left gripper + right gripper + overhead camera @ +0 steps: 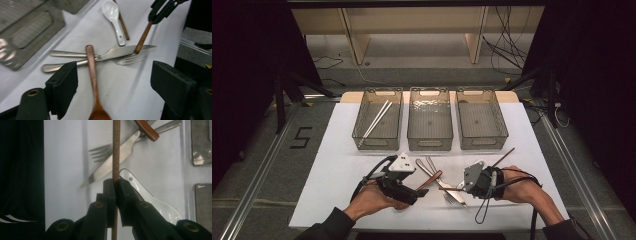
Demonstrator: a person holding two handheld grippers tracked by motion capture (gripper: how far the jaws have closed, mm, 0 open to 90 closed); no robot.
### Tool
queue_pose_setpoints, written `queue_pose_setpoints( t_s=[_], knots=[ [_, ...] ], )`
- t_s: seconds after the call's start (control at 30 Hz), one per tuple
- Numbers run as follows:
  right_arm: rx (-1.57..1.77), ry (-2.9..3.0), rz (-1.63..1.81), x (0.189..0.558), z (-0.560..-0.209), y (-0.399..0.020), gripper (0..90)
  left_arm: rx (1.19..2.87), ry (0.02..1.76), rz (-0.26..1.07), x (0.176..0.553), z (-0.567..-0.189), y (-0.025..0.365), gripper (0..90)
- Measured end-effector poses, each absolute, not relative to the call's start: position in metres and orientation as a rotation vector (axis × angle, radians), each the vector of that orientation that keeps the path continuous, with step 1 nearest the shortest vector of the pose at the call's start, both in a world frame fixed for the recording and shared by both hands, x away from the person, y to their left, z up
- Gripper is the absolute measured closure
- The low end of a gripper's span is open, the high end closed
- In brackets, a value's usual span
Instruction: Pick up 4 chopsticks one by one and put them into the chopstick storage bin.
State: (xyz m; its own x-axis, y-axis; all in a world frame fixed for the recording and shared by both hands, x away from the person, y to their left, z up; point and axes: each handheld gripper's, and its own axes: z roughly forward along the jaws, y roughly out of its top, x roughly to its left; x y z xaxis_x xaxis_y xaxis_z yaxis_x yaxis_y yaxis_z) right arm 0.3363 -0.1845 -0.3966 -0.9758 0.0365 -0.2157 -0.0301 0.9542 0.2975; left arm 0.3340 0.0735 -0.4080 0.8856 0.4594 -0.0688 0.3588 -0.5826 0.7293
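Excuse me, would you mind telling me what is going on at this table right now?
A person is sorting cutlery with a gripper in each hand. The right gripper is shut on a brown chopstick, its tip above the knife and fork. The left gripper is open around the wooden spoon, which lies on the table across the metal handles. A white spoon lies nearby. Of the three bins beyond, the left bin holds white chopsticks.
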Motion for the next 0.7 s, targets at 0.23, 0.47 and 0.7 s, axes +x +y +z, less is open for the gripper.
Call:
queue_pose_setpoints(
  t_s=[0.23, 0.47, 0.7],
  knots=[
    [-0.04, 2.888, 0.442, 0.332, -0.395, -0.177, 85.6, 2.298, 0.505, 0.11, 0.335, -0.417, 0.052, 32.8],
    [-0.068, 2.886, 0.449, 0.329, -0.395, -0.173, 85.6, 2.346, 0.413, 0.09, 0.331, -0.42, 0.039, 43.9],
    [-0.094, 2.884, 0.449, 0.326, -0.396, -0.169, 85.6, 2.367, 0.347, 0.061, 0.328, -0.422, 0.034, 55.9]
  ],
)
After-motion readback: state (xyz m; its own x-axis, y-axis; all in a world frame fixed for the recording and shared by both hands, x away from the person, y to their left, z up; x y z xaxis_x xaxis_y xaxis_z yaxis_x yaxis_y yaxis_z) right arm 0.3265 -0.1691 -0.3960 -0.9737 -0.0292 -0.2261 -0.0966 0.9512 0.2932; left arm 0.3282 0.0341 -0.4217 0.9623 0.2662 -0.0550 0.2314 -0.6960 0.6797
